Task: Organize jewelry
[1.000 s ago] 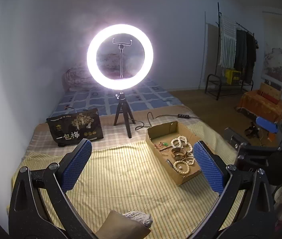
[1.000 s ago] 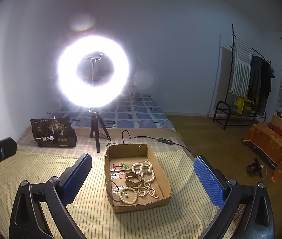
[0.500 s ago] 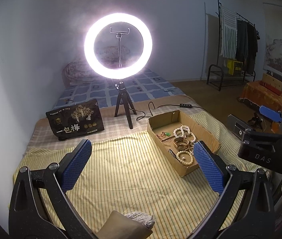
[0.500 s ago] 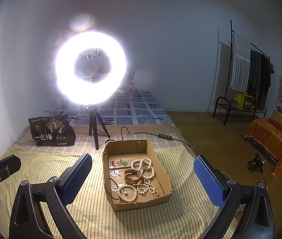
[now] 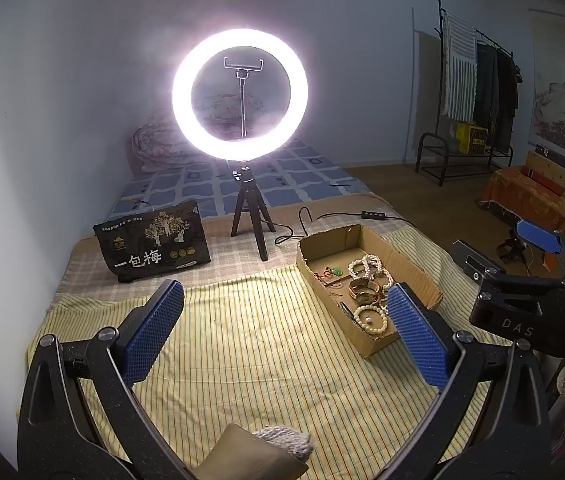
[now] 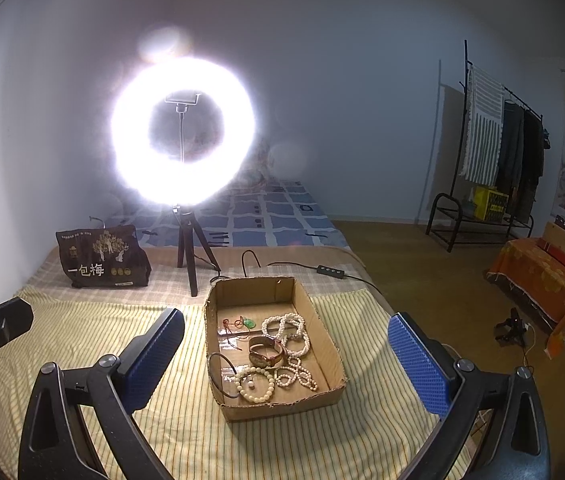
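The left gripper (image 5: pixel 282 336) hangs above the yellow striped cloth (image 5: pixel 250 360) with its blue-padded fingers (image 5: pixel 153 330) spread wide and nothing between them. The cardboard box (image 5: pixel 414 268) lies ahead and off toward its right finger, whose pad overlaps the box's near corner in the left wrist view — well above it, not touching.

The right gripper (image 6: pixel 285 356) is likewise spread and empty, and the box sits squarely between and just beyond its fingertips. Inside the box: a white bead bracelet (image 6: pixel 253 386) at the near end, a gold bangle (image 6: pixel 265 352) in the middle, a heap of white bead strands (image 6: pixel 288 330) beside and past it, and a small green pendant (image 6: pixel 248 323) on a red cord toward the far end. A thin dark loop (image 6: pixel 218 372) lies against the box's left wall; what it is, the view hardly shows — perhaps a cord.

Beyond both sets of fingers a lit ring light (image 5: pixel 239 94) stands on its tripod (image 5: pixel 251 220), with a dark printed bag (image 5: pixel 152 246) further out past the left finger.
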A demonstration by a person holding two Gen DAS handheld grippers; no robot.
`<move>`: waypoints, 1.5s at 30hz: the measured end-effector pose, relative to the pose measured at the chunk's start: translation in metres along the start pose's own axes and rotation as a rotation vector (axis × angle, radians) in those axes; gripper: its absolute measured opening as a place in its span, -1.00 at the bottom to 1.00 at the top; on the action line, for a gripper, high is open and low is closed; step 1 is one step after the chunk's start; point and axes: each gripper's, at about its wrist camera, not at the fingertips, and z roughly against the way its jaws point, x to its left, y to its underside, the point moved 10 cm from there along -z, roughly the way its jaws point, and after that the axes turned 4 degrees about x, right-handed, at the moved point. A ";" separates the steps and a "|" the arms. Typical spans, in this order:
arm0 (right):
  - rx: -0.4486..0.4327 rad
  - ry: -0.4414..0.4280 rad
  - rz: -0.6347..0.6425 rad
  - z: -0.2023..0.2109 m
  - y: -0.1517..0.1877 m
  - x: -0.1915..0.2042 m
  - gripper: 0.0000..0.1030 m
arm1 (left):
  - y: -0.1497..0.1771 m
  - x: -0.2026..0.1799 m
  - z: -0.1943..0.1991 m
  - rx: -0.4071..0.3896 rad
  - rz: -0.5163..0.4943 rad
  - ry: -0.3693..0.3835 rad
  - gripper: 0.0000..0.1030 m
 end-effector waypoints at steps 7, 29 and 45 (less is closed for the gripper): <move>0.003 -0.002 -0.002 0.000 0.001 0.000 0.99 | 0.000 0.000 0.000 0.000 -0.003 -0.001 1.00; 0.015 -0.005 -0.015 -0.001 0.004 0.001 0.99 | 0.000 0.000 0.001 -0.002 -0.002 0.001 1.00; 0.019 -0.007 -0.016 0.000 0.006 0.001 0.99 | 0.001 -0.001 0.000 -0.001 -0.004 -0.002 1.00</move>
